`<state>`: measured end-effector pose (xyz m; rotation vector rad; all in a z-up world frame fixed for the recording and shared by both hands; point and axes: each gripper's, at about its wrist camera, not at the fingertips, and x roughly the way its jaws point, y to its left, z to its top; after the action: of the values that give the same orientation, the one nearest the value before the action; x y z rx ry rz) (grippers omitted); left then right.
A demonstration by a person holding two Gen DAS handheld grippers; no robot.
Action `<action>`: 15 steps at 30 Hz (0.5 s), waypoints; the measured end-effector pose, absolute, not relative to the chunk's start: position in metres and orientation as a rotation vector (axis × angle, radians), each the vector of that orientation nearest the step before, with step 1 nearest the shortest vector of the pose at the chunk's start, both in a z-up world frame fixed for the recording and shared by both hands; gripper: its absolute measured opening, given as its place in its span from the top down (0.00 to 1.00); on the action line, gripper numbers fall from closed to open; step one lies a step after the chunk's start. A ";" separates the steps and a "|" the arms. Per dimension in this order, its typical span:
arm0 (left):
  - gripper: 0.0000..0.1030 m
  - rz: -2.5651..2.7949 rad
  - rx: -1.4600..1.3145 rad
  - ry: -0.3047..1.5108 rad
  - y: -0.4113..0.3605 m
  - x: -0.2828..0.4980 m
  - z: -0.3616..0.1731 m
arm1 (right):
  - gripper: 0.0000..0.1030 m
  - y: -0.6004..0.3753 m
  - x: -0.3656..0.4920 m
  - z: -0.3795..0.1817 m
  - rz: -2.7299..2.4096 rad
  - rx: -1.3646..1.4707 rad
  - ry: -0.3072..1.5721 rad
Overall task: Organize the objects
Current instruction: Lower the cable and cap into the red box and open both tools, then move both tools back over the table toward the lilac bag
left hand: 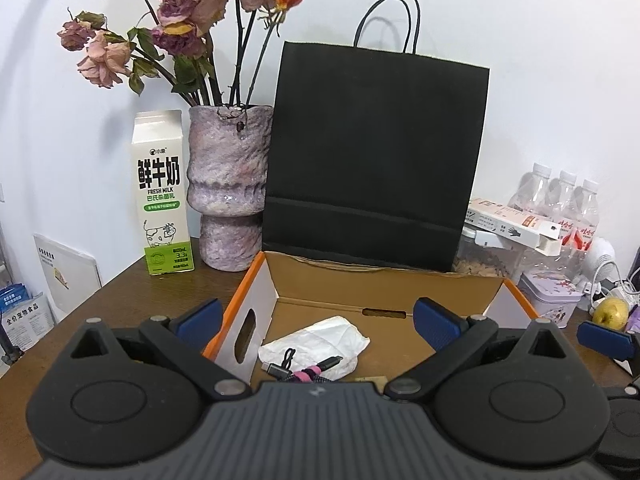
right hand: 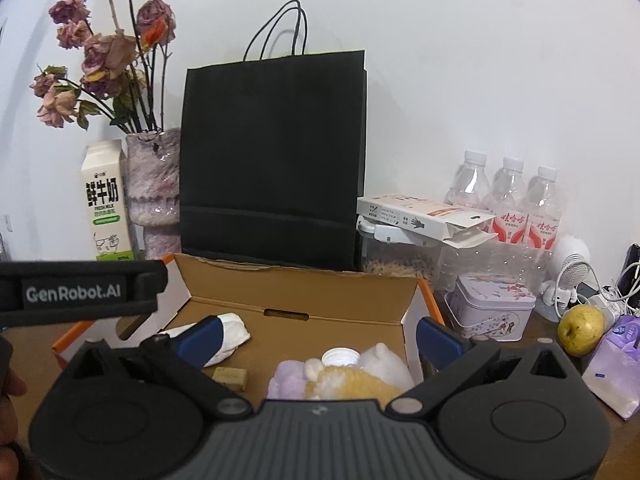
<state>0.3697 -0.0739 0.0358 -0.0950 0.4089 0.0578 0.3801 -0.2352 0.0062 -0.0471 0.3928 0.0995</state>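
1. The open cardboard box [left hand: 400, 288] sits on the wooden table [left hand: 120, 292], in front of a black paper bag [left hand: 372, 152].
2. Inside it lie a crumpled white tissue [left hand: 324, 338], a coiled cable [left hand: 304, 372], a small tan block [right hand: 230, 378], a white bottle cap [right hand: 340, 358] and a plush toy [right hand: 340, 380].
3. A vase [left hand: 230, 184] holds dried roses [left hand: 180, 4]; a milk carton [left hand: 162, 196] stands beside it.
4. The left gripper [left hand: 320, 316] hovers over the box, jaws spread wide, holding nothing.
5. The right gripper [right hand: 316, 338] is likewise wide open and empty above the box.
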 end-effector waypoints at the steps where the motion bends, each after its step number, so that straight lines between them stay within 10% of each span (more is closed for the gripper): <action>1: 0.00 0.055 -0.096 0.407 -0.073 0.367 0.037 | 0.00 -0.236 0.376 0.007 0.099 -0.049 0.389; 15: 0.00 0.013 -0.084 0.392 -0.065 0.322 0.041 | 0.00 -0.247 0.329 0.002 0.120 -0.068 0.392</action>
<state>0.3221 -0.0651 0.0414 -0.0839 0.3924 0.0134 0.3288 -0.2474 0.0015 -0.0684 0.3918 0.1200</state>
